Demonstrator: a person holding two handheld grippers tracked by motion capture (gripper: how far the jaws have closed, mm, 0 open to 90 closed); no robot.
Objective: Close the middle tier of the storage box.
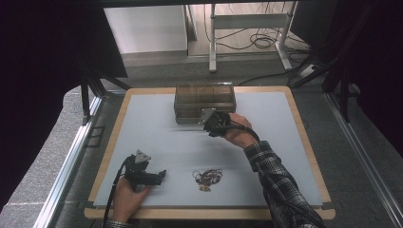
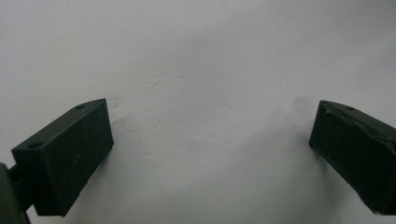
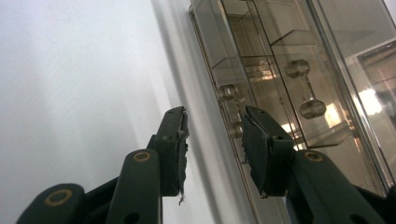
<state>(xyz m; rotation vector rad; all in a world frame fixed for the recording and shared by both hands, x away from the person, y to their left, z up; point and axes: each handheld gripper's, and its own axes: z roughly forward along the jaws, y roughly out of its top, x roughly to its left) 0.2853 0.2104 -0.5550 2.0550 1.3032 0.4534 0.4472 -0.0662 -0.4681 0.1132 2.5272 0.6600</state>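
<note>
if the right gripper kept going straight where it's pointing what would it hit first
Most likely the clear drawer box: the right gripper points at its front, jaws apart with nothing between them, lined up near a small handle. How close it is, I can't tell.

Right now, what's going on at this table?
A person is working with a hand-held gripper in each hand. The right gripper is up against the front of a clear drawer box at the far side of the table, its jaws partly open near a small drawer handle, not gripping it. The left gripper rests open near the front edge. A little tangle of rubber bands lies untouched.
</note>
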